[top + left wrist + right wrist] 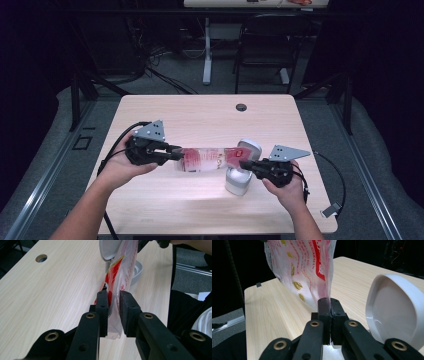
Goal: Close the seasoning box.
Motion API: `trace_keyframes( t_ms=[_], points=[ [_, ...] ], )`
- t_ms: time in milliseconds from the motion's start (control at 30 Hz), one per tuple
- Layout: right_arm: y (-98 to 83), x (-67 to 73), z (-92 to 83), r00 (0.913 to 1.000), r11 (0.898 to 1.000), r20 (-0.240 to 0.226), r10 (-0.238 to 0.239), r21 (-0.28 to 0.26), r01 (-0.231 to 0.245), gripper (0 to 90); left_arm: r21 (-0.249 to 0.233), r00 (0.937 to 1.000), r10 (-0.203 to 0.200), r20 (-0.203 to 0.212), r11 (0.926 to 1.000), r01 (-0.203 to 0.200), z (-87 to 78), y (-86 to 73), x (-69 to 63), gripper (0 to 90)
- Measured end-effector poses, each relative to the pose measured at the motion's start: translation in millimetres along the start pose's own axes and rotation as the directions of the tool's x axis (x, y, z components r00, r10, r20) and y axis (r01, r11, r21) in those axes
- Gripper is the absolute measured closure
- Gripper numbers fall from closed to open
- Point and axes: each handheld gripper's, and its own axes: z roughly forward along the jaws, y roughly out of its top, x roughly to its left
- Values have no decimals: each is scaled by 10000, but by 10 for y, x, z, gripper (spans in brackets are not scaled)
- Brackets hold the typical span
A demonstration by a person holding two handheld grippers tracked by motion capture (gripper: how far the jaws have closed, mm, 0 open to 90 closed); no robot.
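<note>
A clear plastic bag [210, 159] with red print hangs stretched above the wooden table [200, 112] between both grippers. My left gripper [179, 152] is shut on its left end; in the left gripper view the film [122, 272] runs between the two black pads [103, 302]. My right gripper [243, 163] is shut on the other end, and in the right gripper view its jaws [329, 301] pinch the bag's edge [304, 267]. A white canister [237, 182] with its lid [250, 147] flipped open stands just below the bag's right end, beside the right gripper.
A round cable hole [241, 107] sits near the table's far edge. A black chair [265, 45] and a table leg [207, 50] stand beyond the table. Cables trail off both grippers toward the table's sides.
</note>
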Motion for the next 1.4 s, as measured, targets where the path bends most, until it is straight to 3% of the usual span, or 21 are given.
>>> trace_keyframes(
  t_ms=[267,500,800,1400],
  points=[
    [103,103,8,9966,9977,495,-661,177,653,897,-58,9999,-133,-54,9999,133,-16,-85,8,781],
    [146,135,30,9944,9960,624,-857,304,840,898,-97,9994,-332,-47,9994,332,22,-200,10,781],
    [211,154,59,9949,9949,355,-948,374,935,899,-84,9982,-591,-53,9982,591,78,-361,27,779],
    [424,199,76,9890,9874,326,-1443,698,1417,898,-460,9929,-1171,212,9920,1180,258,-625,29,778]
  ],
)
